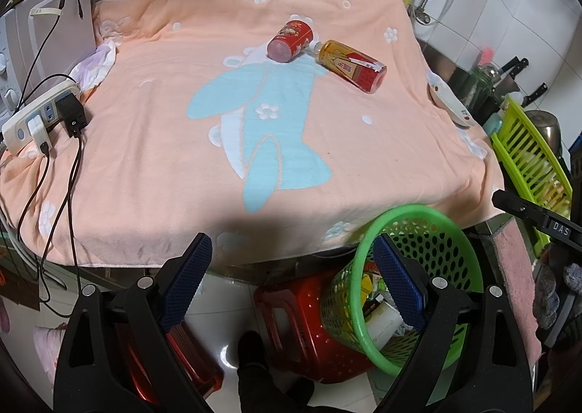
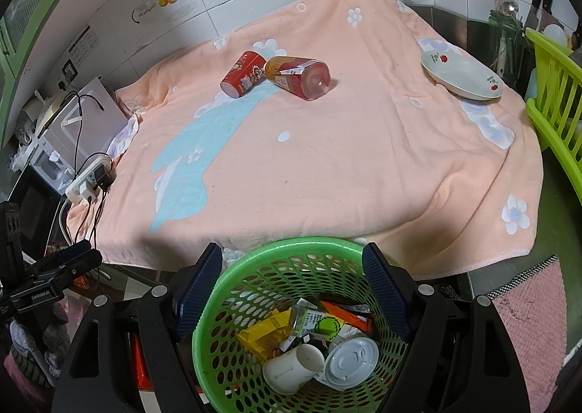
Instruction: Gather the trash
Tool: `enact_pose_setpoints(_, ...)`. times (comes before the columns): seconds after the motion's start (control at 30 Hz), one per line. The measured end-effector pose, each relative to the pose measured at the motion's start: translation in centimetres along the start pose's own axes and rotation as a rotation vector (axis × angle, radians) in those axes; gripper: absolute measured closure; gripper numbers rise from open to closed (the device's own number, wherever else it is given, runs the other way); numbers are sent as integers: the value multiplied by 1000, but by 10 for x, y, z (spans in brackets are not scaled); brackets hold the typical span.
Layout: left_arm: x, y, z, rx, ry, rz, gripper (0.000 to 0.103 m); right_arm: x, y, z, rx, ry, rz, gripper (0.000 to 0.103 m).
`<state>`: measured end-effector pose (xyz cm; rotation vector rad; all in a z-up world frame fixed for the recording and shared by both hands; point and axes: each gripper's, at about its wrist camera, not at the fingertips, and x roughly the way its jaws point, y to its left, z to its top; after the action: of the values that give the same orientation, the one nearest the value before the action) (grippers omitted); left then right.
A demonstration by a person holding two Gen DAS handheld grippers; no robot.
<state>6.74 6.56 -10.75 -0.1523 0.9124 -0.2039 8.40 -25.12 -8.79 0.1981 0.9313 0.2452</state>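
Observation:
A red can (image 1: 290,40) (image 2: 243,73) and a plastic bottle with a red and yellow label (image 1: 350,65) (image 2: 297,76) lie on their sides, touching, at the far middle of the peach towel (image 1: 152,165) (image 2: 327,173). A green mesh basket (image 1: 367,249) (image 2: 211,307) stands below the table's front edge, holding a paper cup (image 2: 293,369), a lid (image 2: 351,358) and wrappers (image 2: 267,334). My left gripper (image 1: 293,280) is open and empty, in front of the table edge, left of the basket. My right gripper (image 2: 293,287) is open and empty over the basket.
A power strip with plugs and cables (image 1: 40,118) (image 2: 89,180) lies at the towel's left edge. A white dish (image 1: 451,103) (image 2: 462,76) sits at the right edge. A lime green rack (image 1: 527,162) (image 2: 556,103) and knives (image 1: 516,67) stand right. A red stool (image 1: 291,314) is under the basket.

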Motion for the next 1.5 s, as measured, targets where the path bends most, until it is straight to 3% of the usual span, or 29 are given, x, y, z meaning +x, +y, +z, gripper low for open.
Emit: enact_pose_setpoints(1.5, -5, 10, 2, -32, -11, 15, 15, 2, 4, 1, -8, -5, 24, 27)
